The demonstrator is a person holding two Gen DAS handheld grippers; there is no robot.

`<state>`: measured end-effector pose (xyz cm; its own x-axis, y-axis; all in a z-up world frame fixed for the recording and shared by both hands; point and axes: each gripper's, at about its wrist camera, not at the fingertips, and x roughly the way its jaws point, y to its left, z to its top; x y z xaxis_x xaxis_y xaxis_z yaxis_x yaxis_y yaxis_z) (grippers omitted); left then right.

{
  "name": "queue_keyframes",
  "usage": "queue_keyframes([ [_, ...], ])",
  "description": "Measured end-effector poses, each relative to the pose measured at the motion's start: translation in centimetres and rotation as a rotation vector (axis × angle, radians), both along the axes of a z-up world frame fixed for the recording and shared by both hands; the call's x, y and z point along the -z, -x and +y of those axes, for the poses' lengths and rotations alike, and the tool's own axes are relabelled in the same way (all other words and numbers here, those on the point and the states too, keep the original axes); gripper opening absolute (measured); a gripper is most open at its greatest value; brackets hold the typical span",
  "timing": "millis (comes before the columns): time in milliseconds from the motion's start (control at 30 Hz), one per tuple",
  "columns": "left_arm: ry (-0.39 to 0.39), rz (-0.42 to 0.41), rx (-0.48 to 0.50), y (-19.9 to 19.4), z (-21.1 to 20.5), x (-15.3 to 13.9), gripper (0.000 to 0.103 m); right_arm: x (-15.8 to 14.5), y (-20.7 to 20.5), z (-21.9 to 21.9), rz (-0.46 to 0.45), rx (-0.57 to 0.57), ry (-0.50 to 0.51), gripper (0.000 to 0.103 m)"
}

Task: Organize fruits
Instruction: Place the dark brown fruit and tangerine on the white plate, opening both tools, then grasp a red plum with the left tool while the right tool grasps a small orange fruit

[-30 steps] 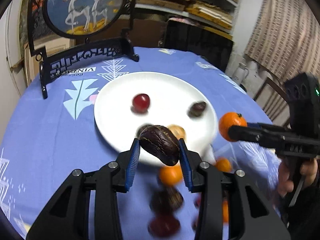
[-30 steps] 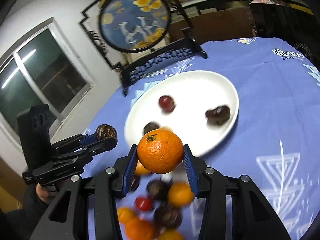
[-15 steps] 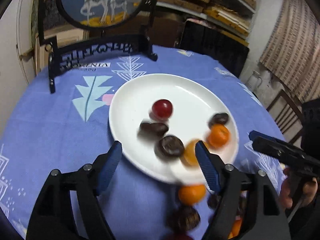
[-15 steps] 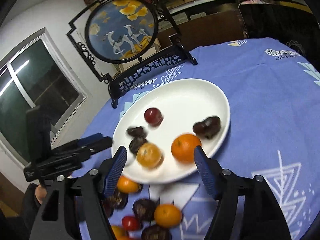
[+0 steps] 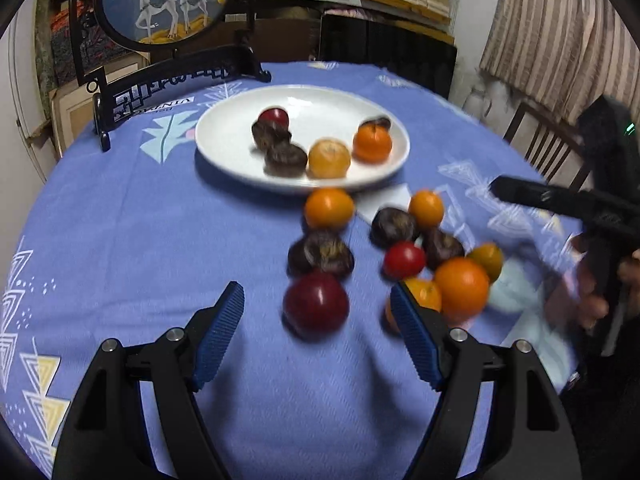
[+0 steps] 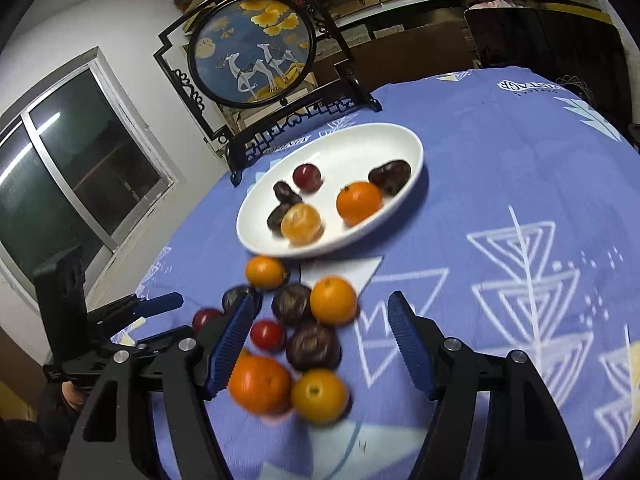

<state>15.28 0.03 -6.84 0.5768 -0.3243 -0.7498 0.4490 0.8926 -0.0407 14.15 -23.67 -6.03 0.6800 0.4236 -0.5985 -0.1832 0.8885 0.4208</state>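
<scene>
Both grippers empty and spread, back over the loose fruit for the next pick.

We have the left gripper (image 5: pixel 316 336) spread, nothing between its pads; its jaws have just been opening, and the dark red plum (image 5: pixel 316 306) sits low in the frame's centre just ahead of them. The right gripper (image 6: pixel 320 344) is likewise spread and empty after just opening, with a dark fruit (image 6: pixel 314 346) between and beyond its tips. The white plate (image 5: pixel 224 136), in the upper middle of the left view, already carries six fruits; the rest lie clustered on the blue surface (image 5: pixel 140 240) below it. For a clean pick we judge it best to take an outlying piece, centre it between the pads, close gently since round fruit rolls, and keep the two grippers apart over the pile.
</scene>
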Motion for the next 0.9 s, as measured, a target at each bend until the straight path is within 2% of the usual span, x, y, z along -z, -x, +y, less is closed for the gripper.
queue_keyframes([
  [100,-0.087,0.009,-0.052,-0.2,-0.7,1.2,0.073,0.3,1.3,0.1,0.004,-0.002,0.019,0.070],
  [233,-0.126,-0.002,-0.068,-0.4,-1.3,1.6,0.073,0.5,2.6,-0.1,0.011,-0.003,0.029,0.070],
  [267,-0.132,-0.005,-0.063,-0.4,-1.6,1.7,0.069,0.7,2.8,-0.3,0.014,0.003,0.032,0.070],
  [300,-0.136,-0.004,-0.054,-0.5,-1.9,1.8,0.049,0.7,2.8,-0.5,0.016,0.007,0.033,0.070],
  [333,-0.146,0.008,-0.039,-0.6,-2.3,2.0,0.040,0.8,2.9,-0.6,0.020,0.010,0.034,0.070],
  [400,-0.157,0.006,-0.028,-0.4,-2.7,2.3,0.038,1.1,2.9,-0.5,0.029,0.010,0.049,0.070],
  [467,-0.110,0.017,-0.008,0.1,-2.5,1.9,0.038,1.2,3.1,-0.3,0.028,0.000,0.075,0.070],
  [600,-0.028,-0.019,-0.012,1.6,-1.4,0.4,0.038,1.8,3.3,1.2,0.042,-0.049,0.170,0.070],
  [667,0.008,-0.026,-0.011,2.2,-0.7,-0.3,0.039,2.2,3.3,2.1,0.044,-0.060,0.219,0.066],
  [767,0.016,-0.025,-0.013,3.0,-0.2,-0.6,0.039,2.4,2.9,2.8,0.046,-0.060,0.265,0.055],
  [900,0.024,-0.016,-0.017,3.6,0.2,-0.4,0.039,2.7,2.1,3.5,0.061,-0.080,0.261,0.054],
])
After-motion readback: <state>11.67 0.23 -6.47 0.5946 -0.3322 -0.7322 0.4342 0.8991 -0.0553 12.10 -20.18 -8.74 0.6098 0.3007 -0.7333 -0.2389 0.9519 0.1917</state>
